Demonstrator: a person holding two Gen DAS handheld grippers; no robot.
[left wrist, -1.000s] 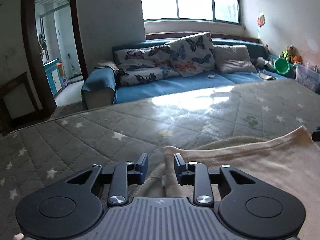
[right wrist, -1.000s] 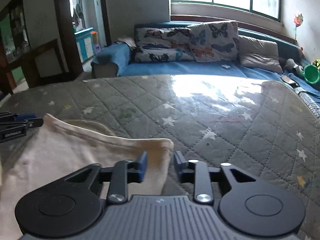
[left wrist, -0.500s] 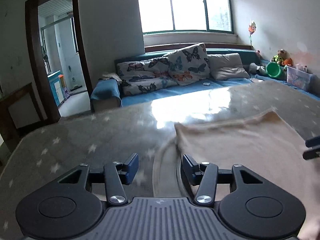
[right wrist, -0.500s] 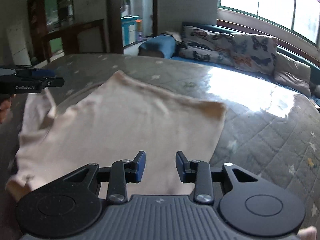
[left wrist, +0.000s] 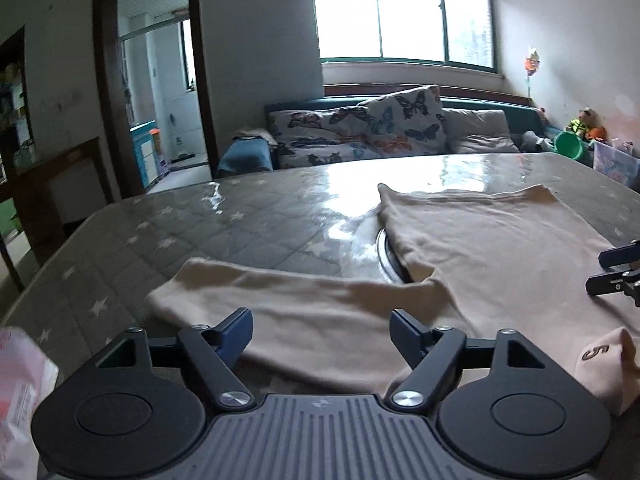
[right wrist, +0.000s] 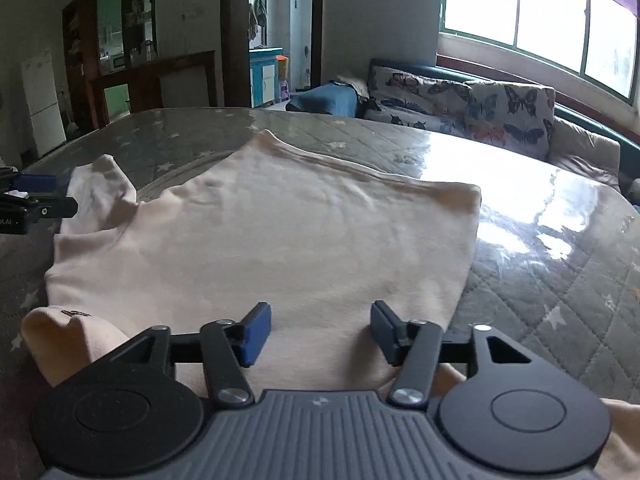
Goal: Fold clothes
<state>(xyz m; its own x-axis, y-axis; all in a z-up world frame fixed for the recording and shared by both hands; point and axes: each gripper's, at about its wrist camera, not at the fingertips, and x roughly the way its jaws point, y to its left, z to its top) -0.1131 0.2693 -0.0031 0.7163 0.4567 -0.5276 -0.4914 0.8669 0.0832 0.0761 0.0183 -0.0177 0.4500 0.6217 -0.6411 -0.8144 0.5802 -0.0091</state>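
A: Lying spread on the quilted table (right wrist: pixel 560 280), the cream top (right wrist: pixel 280 232) has its body flat, hem toward the far side, and 1 sleeve (left wrist: pixel 256 304) stretched out sideways across the left wrist view. A collar tab marked 5 (left wrist: pixel 596 354) sits bunched at the near edge.

B: So which step does that make it?

A: By the look of it, the spreading step is ending and no fold is made yet. The left gripper (left wrist: pixel 321 332) hangs low over the sleeve, its jaws opening with only loose cloth beneath them and nothing pinched. The right gripper (right wrist: pixel 321 334) hangs over the near part of the body, its jaws opening too, pads clear of the fabric.

B: And the next move?

A: Probably taking that sleeve and laying it in across the body. That calls for a pinch near the cuff and a low, even carry, so the body does not drag along on the glossy cover.

B: How are the hands set?

A: Both tools tilt down toward the table from the near edge and point toward the sofa (left wrist: pixel 380 136) under the window (left wrist: pixel 400 12). Each gripper's blue-tipped fingers show at the edge of the other's view, so they work side by side.
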